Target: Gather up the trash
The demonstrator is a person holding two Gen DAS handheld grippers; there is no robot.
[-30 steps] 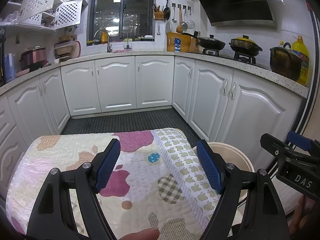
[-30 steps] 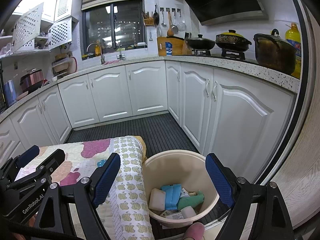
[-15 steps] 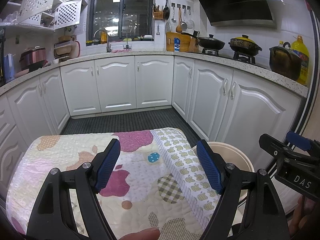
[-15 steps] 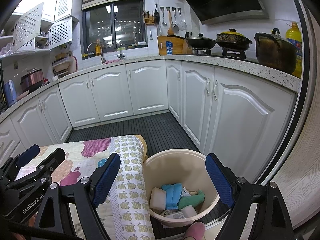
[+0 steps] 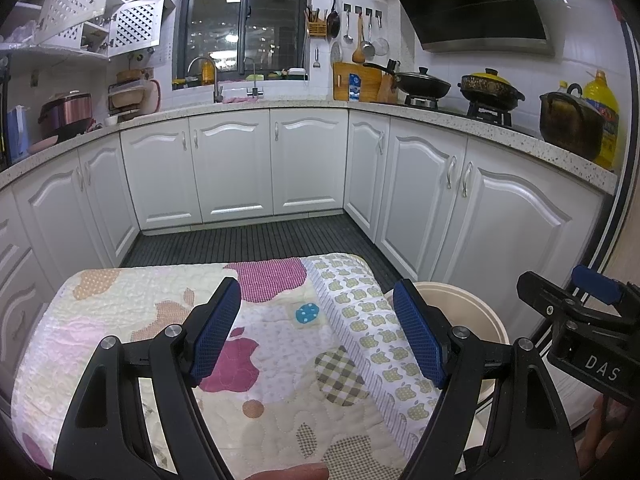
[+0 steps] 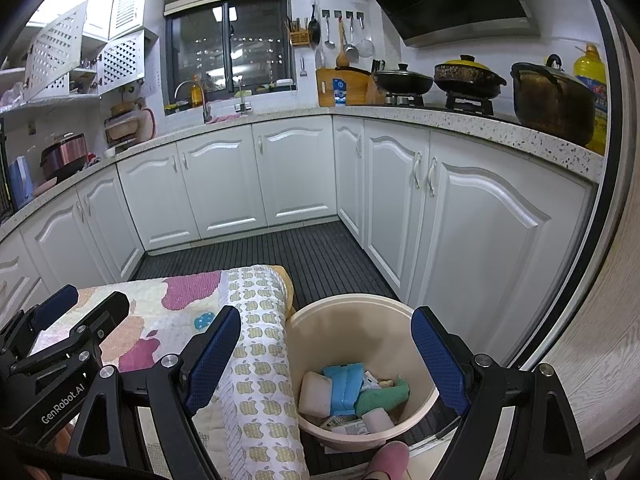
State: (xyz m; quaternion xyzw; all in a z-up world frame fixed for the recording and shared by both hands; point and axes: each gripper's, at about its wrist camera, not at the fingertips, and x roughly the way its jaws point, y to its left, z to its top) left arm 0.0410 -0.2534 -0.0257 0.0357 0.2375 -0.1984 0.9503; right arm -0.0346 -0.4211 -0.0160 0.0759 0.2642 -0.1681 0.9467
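Note:
A beige round bin (image 6: 360,312) stands on the dark floor beside a quilt-covered table (image 6: 260,360). Inside it lie several pieces of trash: a blue packet (image 6: 344,386), a white block (image 6: 316,394) and a green scrap (image 6: 384,396). My right gripper (image 6: 326,360) hovers above the bin, open, with nothing between its blue pads. My left gripper (image 5: 316,330) is held over the patterned quilt (image 5: 260,340), open and empty too. From the left wrist view only the bin's rim (image 5: 472,312) shows, and the right gripper's body (image 5: 580,328) sits at the right edge.
White cabinets (image 5: 232,168) wrap around the back and right under a speckled counter (image 6: 480,120) with pots and a yellow oil bottle (image 6: 592,80). A pink slipper (image 6: 386,460) sits on the ribbed dark floor (image 6: 312,252) in front of the bin.

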